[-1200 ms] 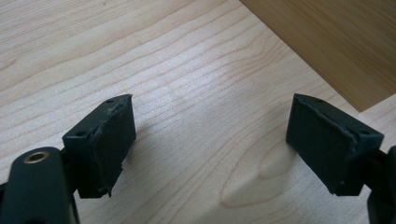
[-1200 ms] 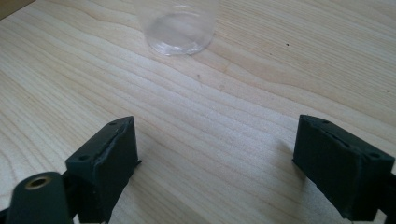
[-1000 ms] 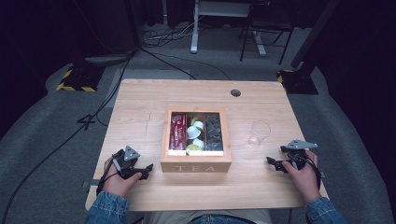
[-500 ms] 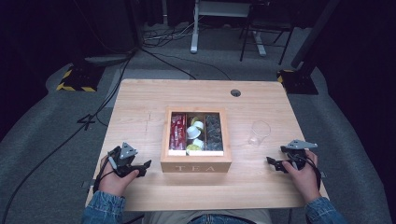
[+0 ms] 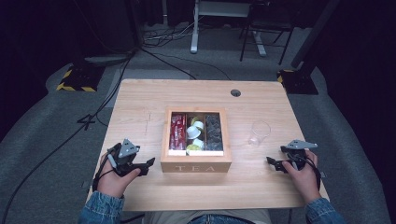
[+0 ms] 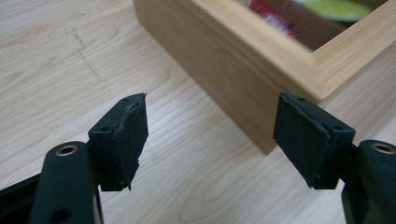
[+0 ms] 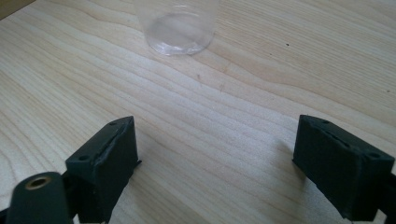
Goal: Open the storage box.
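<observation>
A wooden box [image 5: 196, 164] marked TEA stands open at the table's middle, with red packets [image 5: 178, 132], pale capsules [image 5: 194, 133] and dark capsules [image 5: 214, 133] in three compartments. My left gripper [image 5: 148, 164] hovers just left of the box's front corner [image 6: 261, 93]. Its jaws have just been closing a little and still stand open [image 6: 212, 112], with nothing between them. A clear glass [image 5: 258, 133] stands right of the box. My right gripper [image 5: 272, 163] rests near the table's right front, open [image 7: 217, 130], pointing at the glass [image 7: 180, 23] a short way ahead.
The light wooden table [image 5: 140, 107] has a round cable hole [image 5: 236, 93] at the back. Cables and a yellow-black striped base [image 5: 74, 79] lie on the grey floor beyond. Bare table stretches left of the box.
My left gripper has lifted off the table and tipped toward the box's corner. The right gripper has stayed where it was.
</observation>
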Demonstrator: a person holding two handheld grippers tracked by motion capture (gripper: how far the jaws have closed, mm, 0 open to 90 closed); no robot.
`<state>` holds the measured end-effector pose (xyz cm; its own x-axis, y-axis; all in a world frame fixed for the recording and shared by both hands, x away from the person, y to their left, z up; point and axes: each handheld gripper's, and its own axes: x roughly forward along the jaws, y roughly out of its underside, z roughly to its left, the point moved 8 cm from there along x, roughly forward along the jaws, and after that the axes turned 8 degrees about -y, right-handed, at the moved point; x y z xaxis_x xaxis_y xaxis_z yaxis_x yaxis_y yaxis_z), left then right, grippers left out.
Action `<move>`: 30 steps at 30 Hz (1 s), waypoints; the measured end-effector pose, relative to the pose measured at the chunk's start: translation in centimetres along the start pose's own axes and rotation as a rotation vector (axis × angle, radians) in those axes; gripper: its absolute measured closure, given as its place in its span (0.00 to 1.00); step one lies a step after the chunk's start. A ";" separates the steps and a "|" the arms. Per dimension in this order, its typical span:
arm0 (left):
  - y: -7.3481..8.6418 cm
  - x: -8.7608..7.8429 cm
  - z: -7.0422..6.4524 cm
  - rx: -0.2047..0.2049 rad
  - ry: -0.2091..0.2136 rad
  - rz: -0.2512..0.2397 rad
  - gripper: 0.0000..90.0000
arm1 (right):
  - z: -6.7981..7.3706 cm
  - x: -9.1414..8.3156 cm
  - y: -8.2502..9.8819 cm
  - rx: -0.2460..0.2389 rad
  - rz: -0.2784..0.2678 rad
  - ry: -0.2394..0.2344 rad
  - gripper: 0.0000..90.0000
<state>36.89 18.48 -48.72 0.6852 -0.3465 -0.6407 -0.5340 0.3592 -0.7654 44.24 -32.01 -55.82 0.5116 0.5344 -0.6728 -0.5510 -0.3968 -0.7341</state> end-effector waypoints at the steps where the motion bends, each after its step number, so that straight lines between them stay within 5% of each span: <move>1: 0.0 0.0 0.0 0.000 0.000 0.000 0.30 | 0.0 0.0 0.0 0.000 0.000 0.000 0.15; 9: -1.5 -1.1 -2.8 -0.012 0.080 -0.082 0.28 | -0.1 0.3 -0.2 -0.002 0.003 -0.004 0.14; 14: -0.7 0.5 -4.0 0.022 0.059 -0.017 0.26 | -0.1 0.3 -0.2 -0.002 0.003 -0.003 0.14; 18: -0.1 1.4 -4.6 -0.001 0.076 -0.002 0.27 | -0.1 0.3 -0.2 -0.002 0.003 -0.002 0.14; 23: 0.5 2.2 -5.3 0.018 0.099 0.021 0.43 | -0.1 0.3 -0.2 -0.002 0.003 -0.002 0.14; 30: 0.5 2.2 -5.1 0.049 0.072 0.015 0.50 | -0.1 0.3 -0.2 -0.002 0.003 -0.003 0.14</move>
<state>35.59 13.47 -50.79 0.6387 -0.4018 -0.6562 -0.5177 0.4066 -0.7528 44.55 -31.82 -55.84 0.5078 0.5359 -0.6745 -0.5511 -0.3998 -0.7325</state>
